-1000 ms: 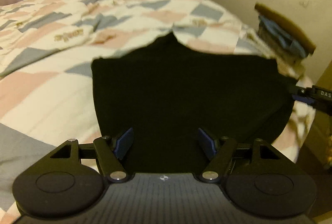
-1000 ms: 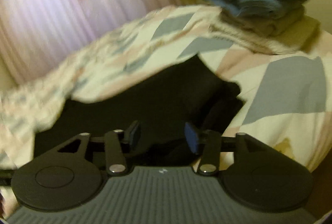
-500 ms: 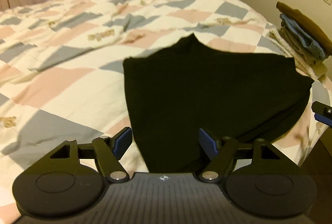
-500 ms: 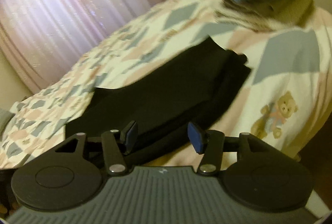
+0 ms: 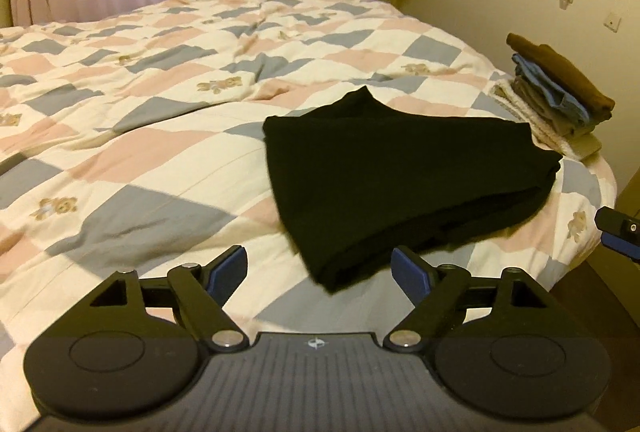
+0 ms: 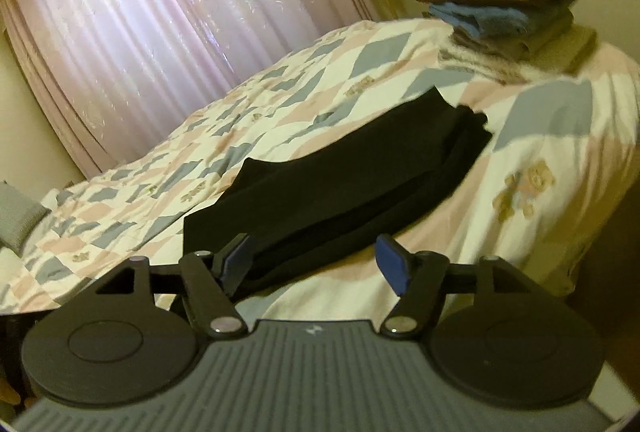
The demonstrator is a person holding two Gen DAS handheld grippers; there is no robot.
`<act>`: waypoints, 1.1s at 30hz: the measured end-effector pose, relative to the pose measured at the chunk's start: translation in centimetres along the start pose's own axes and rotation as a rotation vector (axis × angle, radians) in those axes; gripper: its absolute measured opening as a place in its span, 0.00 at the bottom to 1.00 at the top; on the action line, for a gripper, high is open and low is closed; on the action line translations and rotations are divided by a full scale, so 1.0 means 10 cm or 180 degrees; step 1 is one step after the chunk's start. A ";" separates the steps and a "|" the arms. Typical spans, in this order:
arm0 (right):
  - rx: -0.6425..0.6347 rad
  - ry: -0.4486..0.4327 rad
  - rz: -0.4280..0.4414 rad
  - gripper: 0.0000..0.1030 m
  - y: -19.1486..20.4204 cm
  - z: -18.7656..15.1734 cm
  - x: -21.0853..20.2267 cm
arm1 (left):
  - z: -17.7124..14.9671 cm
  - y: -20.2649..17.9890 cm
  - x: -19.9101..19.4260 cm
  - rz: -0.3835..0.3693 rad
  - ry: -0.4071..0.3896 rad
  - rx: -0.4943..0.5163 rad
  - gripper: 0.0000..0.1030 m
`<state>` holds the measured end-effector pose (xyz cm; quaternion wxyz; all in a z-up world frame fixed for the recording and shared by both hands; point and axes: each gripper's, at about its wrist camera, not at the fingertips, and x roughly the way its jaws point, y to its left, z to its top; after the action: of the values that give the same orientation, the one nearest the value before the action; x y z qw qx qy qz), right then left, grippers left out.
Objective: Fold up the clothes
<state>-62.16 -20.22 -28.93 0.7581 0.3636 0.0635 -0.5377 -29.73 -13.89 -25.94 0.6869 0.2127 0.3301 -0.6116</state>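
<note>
Flanking folded black garment: stacked clothes, patchwork quilt.

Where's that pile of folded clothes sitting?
The stack of folded clothes sits at the bed's right edge by the wall, just beyond the black garment.

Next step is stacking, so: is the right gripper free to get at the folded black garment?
Probably yes: the right gripper, jaws opening and empty, faces the black garment on the quilt with nothing between.
</note>
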 end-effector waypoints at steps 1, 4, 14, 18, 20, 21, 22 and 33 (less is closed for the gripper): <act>0.0085 0.0018 0.0032 0.64 -0.05 -0.02 -0.01 | -0.02 0.02 -0.01 -0.0006 0.0003 -0.0013 0.79; 0.0363 0.0059 0.0109 0.64 -0.24 -0.02 0.02 | -0.04 0.03 0.00 -0.0025 0.0006 -0.0031 0.79; 0.1335 -0.0166 0.0218 0.64 -1.18 0.54 0.66 | 0.51 -0.17 0.70 -0.0053 -0.0034 0.0113 0.76; 0.1869 -0.0219 0.0136 0.67 -1.59 0.73 1.07 | 0.82 -0.26 1.17 -0.0096 -0.0008 0.0122 0.77; 0.2079 -0.0159 -0.0038 0.67 -1.76 0.78 1.25 | 0.95 -0.30 1.41 -0.0150 0.0025 0.0110 0.77; 0.2137 -0.0138 -0.0088 0.68 -1.84 0.79 1.33 | 0.97 -0.32 1.51 -0.0165 0.0054 0.0111 0.77; 0.2164 -0.0127 -0.0092 0.68 -1.90 0.79 1.39 | 0.99 -0.34 1.62 -0.0181 0.0082 0.0111 0.77; 0.1878 0.0147 -0.0036 0.73 -1.82 0.90 1.74 | 0.94 -0.21 2.07 -0.0331 0.0210 -0.0018 0.78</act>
<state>-73.26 -42.05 -39.70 0.6150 0.5801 -0.0762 -0.5287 -29.28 -35.24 -34.01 0.6436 0.2133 0.3648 -0.6382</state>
